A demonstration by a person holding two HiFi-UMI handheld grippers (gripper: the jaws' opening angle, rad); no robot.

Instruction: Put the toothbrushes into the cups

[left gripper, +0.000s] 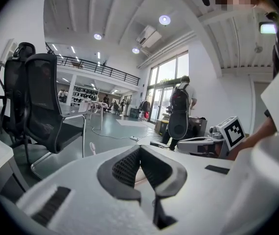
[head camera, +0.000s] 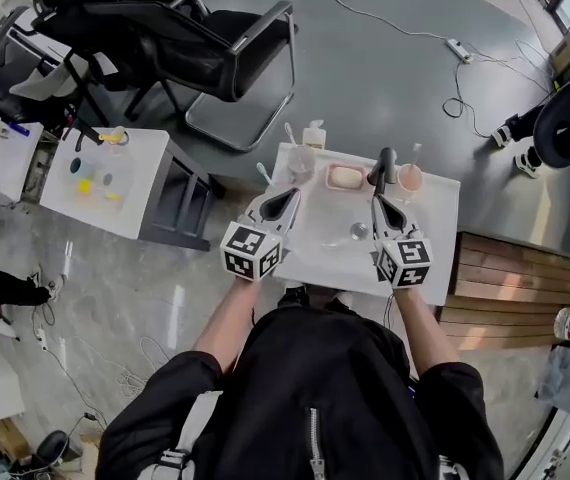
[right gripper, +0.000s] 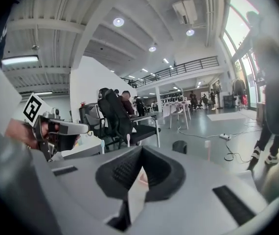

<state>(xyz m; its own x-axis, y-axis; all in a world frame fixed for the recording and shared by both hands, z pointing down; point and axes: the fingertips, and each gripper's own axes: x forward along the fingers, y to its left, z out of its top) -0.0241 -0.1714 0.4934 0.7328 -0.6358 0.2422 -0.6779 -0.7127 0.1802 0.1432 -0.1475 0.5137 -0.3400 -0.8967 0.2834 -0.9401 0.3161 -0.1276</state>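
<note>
A small white table (head camera: 435, 223) is seen from above, with a person in black standing at its six o'clock edge. The left gripper (head camera: 288, 198) and the right gripper (head camera: 377, 201) are held low over the near half of the table. Both pairs of jaws are pressed together with nothing between them.

A clear cup (head camera: 300, 161) stands at eleven o'clock on the table, with a white toothbrush (head camera: 290, 133) upright in it. A pink cup (head camera: 410, 179) stands at one o'clock and holds a pale toothbrush (head camera: 416, 151). A green toothbrush (head camera: 263, 173) rises at the ten o'clock edge. Its base is hidden by the left gripper, so whether it stands in a cup cannot be told.

The task is judged to be at or near its end. If the green brush is loose, the left jaws would need to be opened and closed on its handle.

An office chair (head camera: 205, 38) stands at eleven o'clock on the floor, and a white side table (head camera: 145, 163) at nine o'clock. On the table top a black tap (head camera: 386, 165) rises between the cups, straight ahead of the right gripper. A soap dish (head camera: 345, 177) lies at twelve o'clock. A bottle (head camera: 314, 134) stands just behind the clear cup and crowds it.
</note>
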